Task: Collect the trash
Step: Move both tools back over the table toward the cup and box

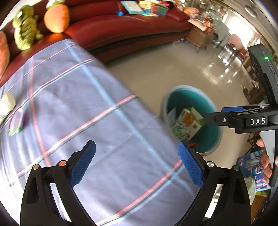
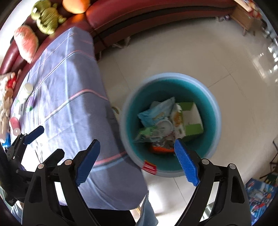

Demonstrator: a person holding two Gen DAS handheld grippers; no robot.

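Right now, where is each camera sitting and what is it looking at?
Left wrist: sits on the left gripper, over the cloth-covered table, facing the red sofa; open fingers, the right gripper and the person's fingers show.
Right wrist: sits on the right gripper, looking down into the bin; open fingers and the left gripper show.
Both share bin, table and sofa.

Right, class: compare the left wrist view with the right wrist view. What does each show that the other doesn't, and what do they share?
Only the left wrist view shows the books on the sofa and the right gripper's side with its green light.

Only the right wrist view shows the pink roll, the doll and the red label on the bin's rim.

Both show the striped cloth, the teal bin holding trash, the green toy, and open, empty grippers.
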